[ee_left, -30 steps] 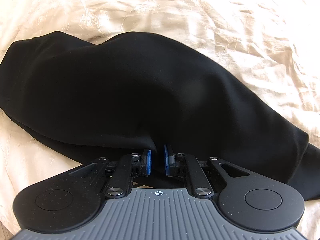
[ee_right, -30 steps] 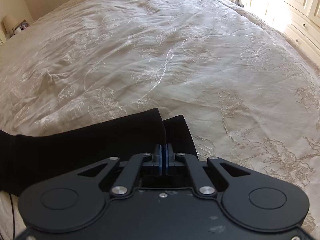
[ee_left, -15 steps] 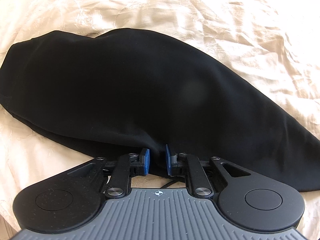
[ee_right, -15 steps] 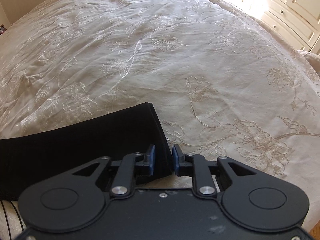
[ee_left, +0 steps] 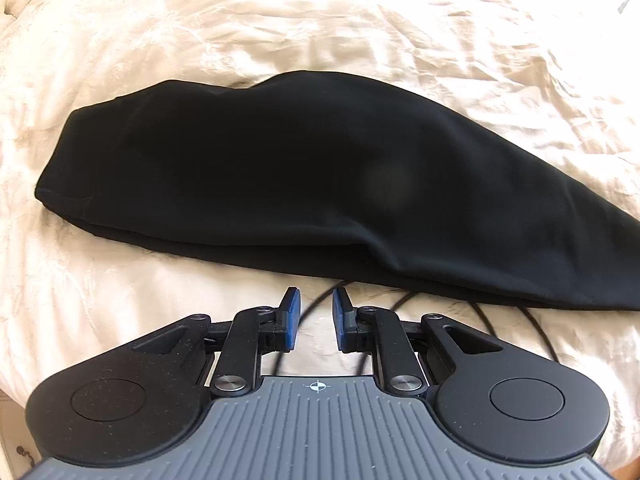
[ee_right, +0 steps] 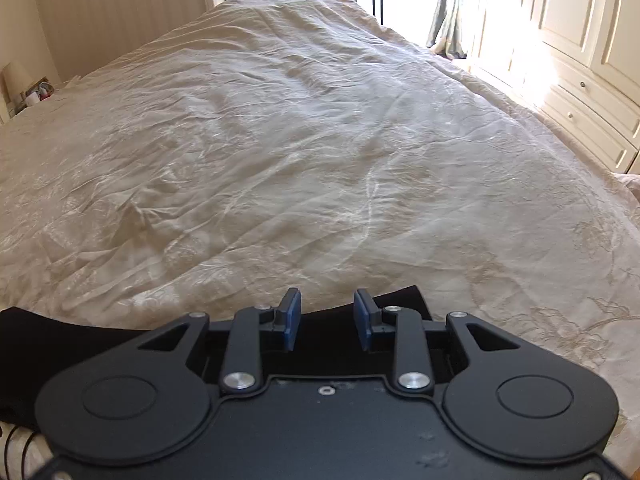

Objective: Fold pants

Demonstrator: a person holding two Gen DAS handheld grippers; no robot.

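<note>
Pants lie folded in a long black band on your cream bedspread. Left gripper spread, empty, just short of the near hem, black cables under it. Right gripper has just been opening, nothing pinched, over the leg end. Drawers stand beside the bed.

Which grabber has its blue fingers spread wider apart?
The right gripper: its gap is clearly wider than that of the left gripper. Both have just been opening, with nothing pinched; the black pants lie loose on the bed.
</note>
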